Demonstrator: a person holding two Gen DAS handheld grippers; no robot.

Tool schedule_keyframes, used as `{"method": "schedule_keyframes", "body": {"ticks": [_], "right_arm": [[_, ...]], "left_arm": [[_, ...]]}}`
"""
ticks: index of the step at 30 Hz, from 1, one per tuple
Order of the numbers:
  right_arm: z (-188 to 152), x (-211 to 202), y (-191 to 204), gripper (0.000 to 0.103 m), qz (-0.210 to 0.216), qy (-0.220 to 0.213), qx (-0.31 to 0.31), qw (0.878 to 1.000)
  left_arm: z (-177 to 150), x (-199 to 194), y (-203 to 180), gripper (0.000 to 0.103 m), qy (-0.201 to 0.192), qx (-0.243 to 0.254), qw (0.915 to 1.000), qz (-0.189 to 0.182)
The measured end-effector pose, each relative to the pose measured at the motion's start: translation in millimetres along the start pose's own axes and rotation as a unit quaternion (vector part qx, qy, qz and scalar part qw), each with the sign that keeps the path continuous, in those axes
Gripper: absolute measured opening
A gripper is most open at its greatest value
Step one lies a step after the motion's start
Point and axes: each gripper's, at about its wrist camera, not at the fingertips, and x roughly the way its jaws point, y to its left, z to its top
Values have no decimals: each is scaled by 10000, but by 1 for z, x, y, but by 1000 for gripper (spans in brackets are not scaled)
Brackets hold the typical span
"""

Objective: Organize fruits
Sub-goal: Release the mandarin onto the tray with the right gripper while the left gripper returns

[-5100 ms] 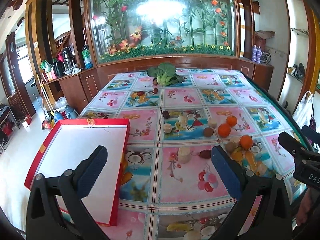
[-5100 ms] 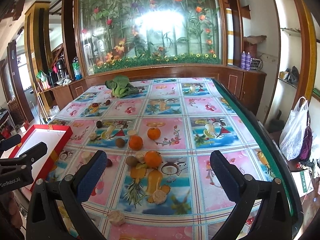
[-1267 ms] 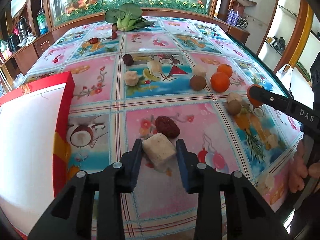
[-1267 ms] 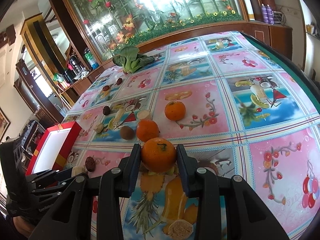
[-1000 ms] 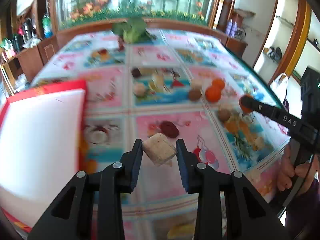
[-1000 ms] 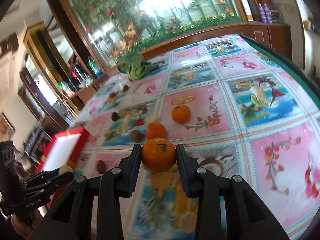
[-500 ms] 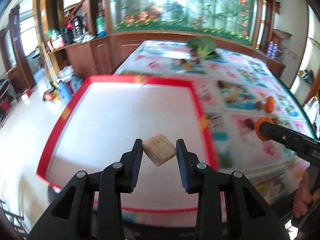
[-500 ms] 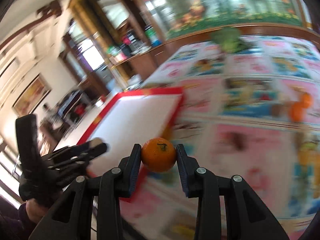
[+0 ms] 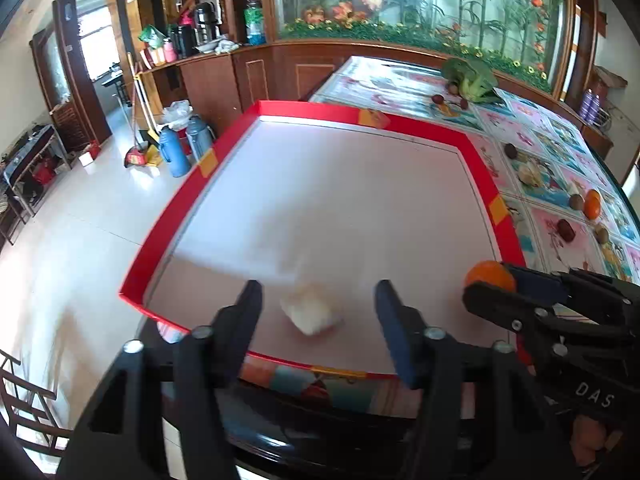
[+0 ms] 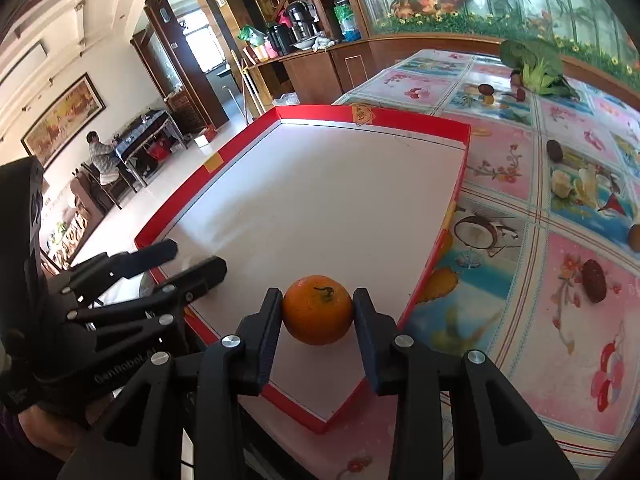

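My left gripper hangs over the near part of the red-rimmed white tray, and its jaws are opening. A pale fruit chunk shows blurred between them, and neither pad touches it. My right gripper is over the tray's near right corner with an orange between its pads. These jaws are starting to open, but both pads still touch the fruit. The left wrist view shows the right gripper and its orange at the right. The left gripper shows open at the left of the right wrist view.
Loose fruit lies on the patterned tablecloth to the right: an orange, a dark fruit, a pale chunk and leafy greens at the far end. The tray overhangs the table's left edge above the tiled floor.
The left jaws have spread and the pale chunk has left them. Both grippers have moved farther over the tray. The right one still carries the orange.
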Motion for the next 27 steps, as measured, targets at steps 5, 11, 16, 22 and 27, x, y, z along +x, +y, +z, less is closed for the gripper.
{"method": "schedule_keyframes", "body": {"ticks": [5,11,16,22,27], "right_arm": [[-5,-22,-6,60,79,-369,39,9993],[-22,-52,-31,60,-179,-602,169,9979],[-47,-99,-77,60,-416,-909,685,9926],[-81,-164,-132,62,-1102,-1353,1118,9783],[-104,-191,-163,63,-1643,-1393,1374,9668]], "left_arm": [[0,-6,2,81,-100,-63,9999,19],[-1,-14,-15,82,-145,162,9997,-90],[-3,-29,-47,90,-343,547,9971,-395],[-7,-46,-102,93,-380,1154,9885,-897],[-15,-48,-149,94,-197,1559,9801,-1214]]}}
